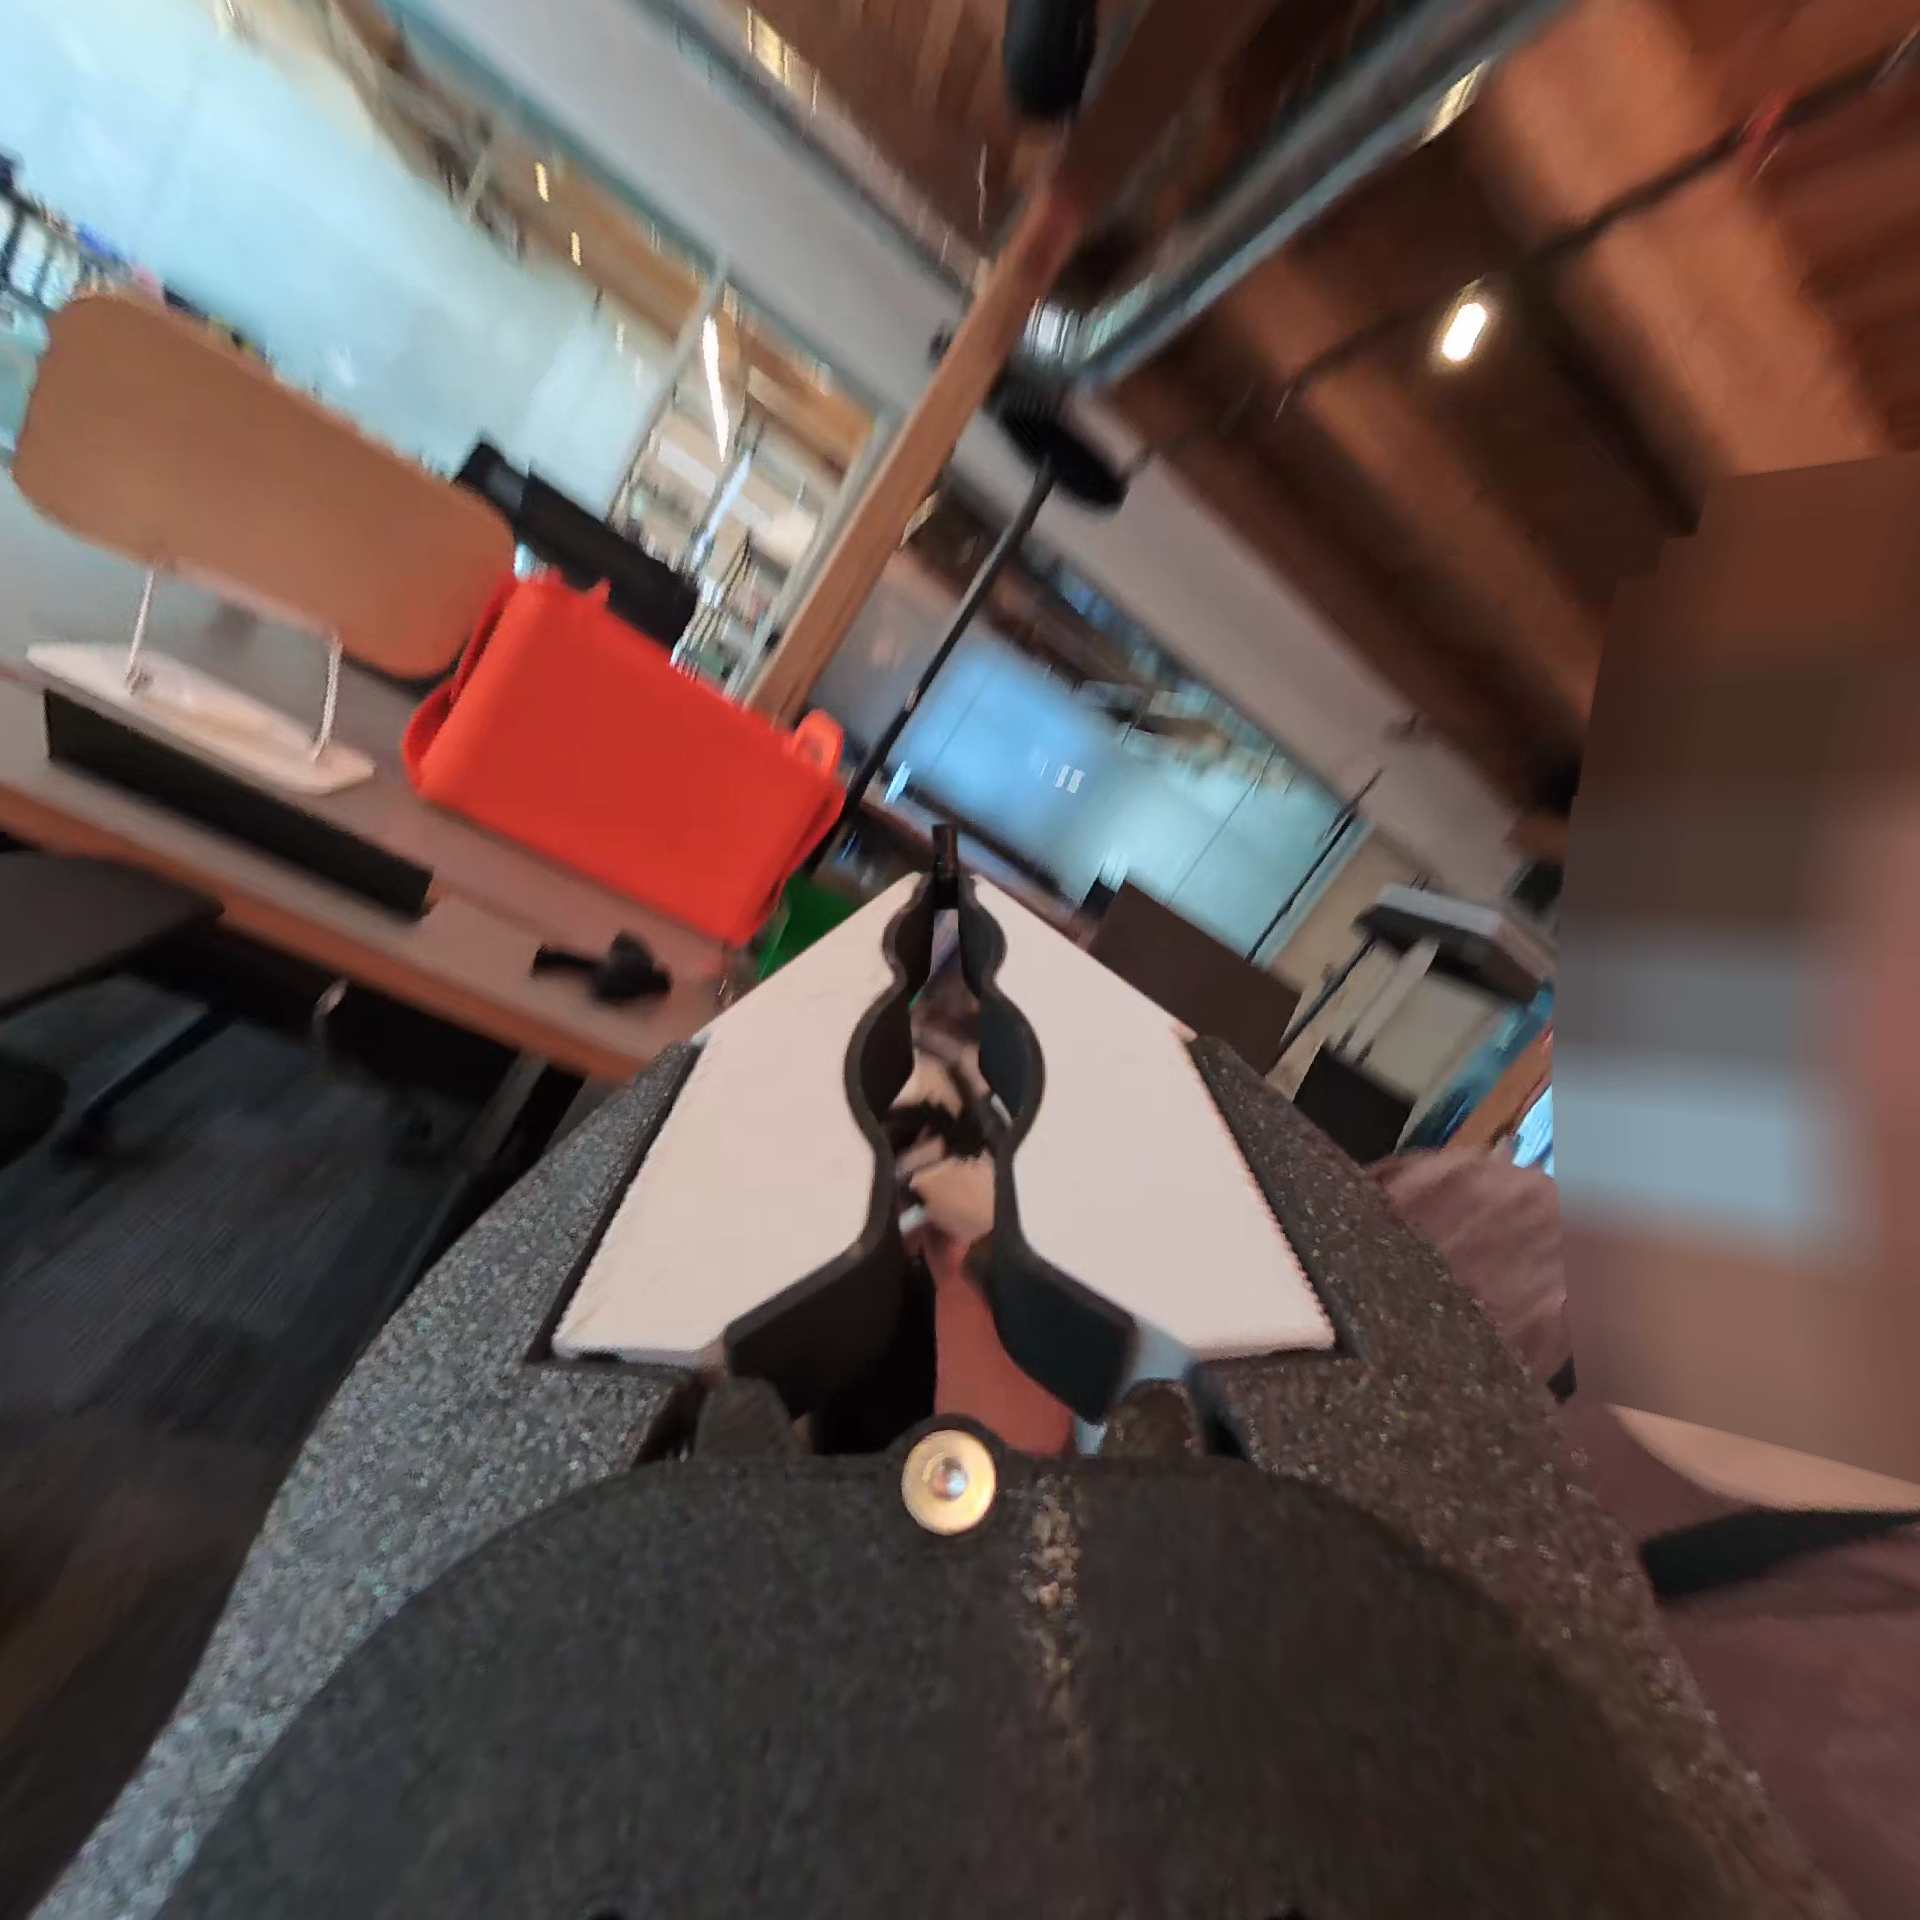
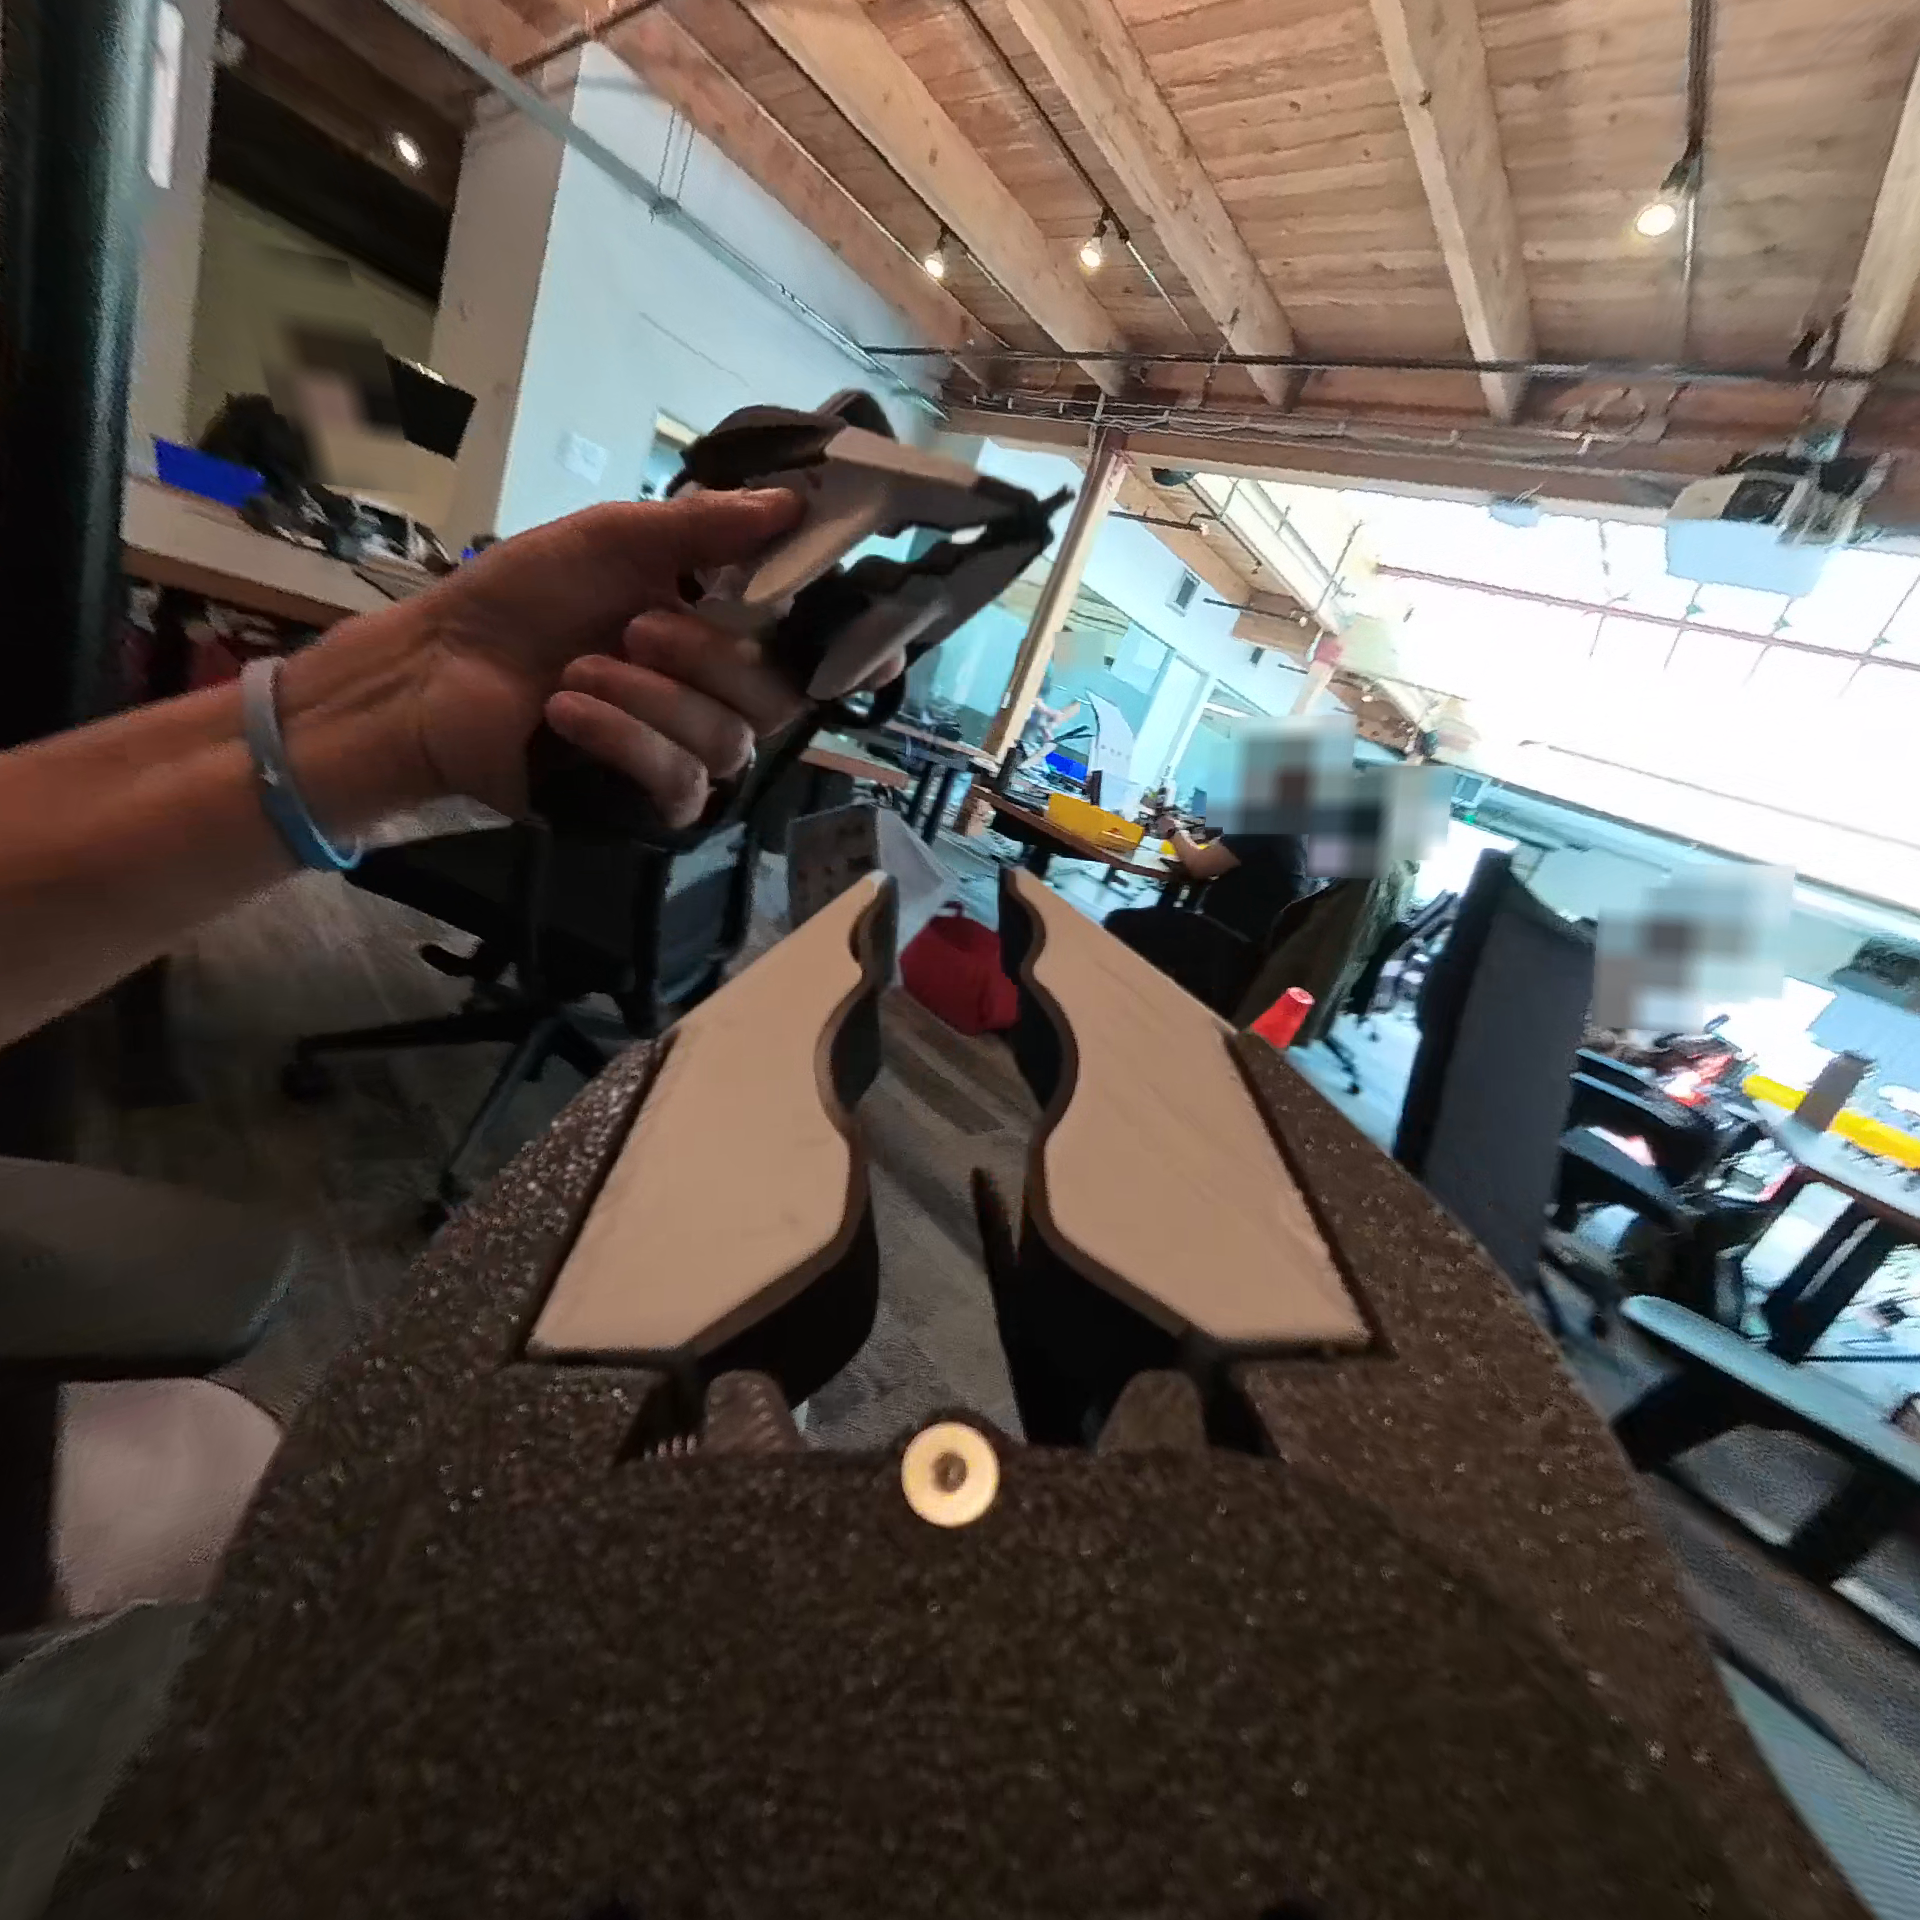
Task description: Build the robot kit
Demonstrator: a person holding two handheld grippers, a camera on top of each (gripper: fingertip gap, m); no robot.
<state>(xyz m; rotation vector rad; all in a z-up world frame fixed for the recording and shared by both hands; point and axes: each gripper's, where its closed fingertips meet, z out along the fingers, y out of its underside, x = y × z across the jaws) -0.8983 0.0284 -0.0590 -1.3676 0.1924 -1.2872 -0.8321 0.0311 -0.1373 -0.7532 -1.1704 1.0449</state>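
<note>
The left gripper [image 1: 943,904] has its white, black-edged fingers nearly together, pinching a thin black piece [image 1: 943,847] at the tips; blur hides what it is. An orange bin [image 1: 623,769] sits on a desk [image 1: 488,904] at ten o'clock. The right gripper [image 2: 945,914] gapes empty, a red bag [image 2: 961,982] beyond it, a hand [image 2: 520,665] at ten o'clock.

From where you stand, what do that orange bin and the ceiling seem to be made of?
The boxy orange bin looks like soft felt or fabric: matte, with floppy handle loops, though blur leaves it open. The beamed plank ceiling looks like bare, unpainted wood: visible grain, knots and seams.
</note>
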